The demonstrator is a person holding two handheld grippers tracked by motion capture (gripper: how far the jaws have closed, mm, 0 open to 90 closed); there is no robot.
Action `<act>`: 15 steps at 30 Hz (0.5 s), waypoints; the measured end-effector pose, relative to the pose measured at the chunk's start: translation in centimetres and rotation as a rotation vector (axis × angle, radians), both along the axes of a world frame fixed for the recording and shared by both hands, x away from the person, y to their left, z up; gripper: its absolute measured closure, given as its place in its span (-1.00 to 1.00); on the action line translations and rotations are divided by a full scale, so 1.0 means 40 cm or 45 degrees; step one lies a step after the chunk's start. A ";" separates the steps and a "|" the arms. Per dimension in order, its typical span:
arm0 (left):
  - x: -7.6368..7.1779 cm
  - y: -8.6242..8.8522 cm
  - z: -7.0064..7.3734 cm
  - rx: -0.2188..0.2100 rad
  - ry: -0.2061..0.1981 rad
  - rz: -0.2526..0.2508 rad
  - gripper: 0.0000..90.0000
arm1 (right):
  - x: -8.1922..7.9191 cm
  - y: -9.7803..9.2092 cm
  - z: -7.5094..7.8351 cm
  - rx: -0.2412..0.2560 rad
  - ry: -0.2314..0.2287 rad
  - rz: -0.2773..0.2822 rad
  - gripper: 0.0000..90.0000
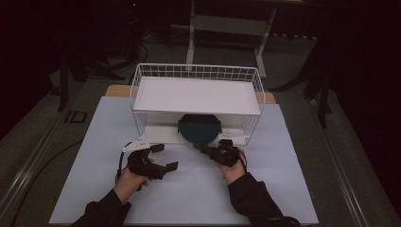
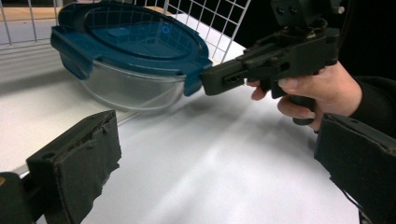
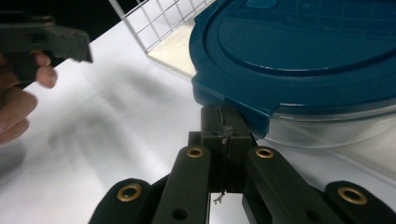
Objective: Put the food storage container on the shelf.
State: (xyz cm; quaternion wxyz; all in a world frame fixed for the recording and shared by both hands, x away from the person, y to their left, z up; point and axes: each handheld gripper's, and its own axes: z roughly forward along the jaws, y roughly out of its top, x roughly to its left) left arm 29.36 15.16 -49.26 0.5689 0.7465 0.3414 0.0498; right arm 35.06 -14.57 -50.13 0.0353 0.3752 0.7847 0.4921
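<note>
Right claw (image 3: 224, 128) clamped on the blue lid tab of the glass container (image 2: 128, 88) at the rack's (image 1: 196, 71) front edge; left claw (image 1: 163, 157) wide open, holding nothing.

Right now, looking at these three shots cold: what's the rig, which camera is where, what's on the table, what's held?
There is no robot arm. A person holds a two-jaw hand gripper in each hand. The high view looks down from above the person's side. The other two cameras ride on the grippers and look along their jaws.

On the white table stands a white wire rack. A clear glass container with a blue lid sits half under its shelf.

The right gripper is shut on a clip tab at the lid's edge. The left gripper is open, holding nothing, beside the container.
</note>
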 end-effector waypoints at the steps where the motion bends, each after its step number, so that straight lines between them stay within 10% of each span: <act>1: 0.000 -0.001 -0.001 0.007 -0.003 -0.001 -0.98 | 0.006 0.001 0.000 -0.006 -0.002 -0.004 1.00; 15: -0.002 -0.002 -0.003 0.014 -0.011 -0.008 -0.98 | 0.064 0.019 -0.007 -0.044 -0.014 -0.073 1.00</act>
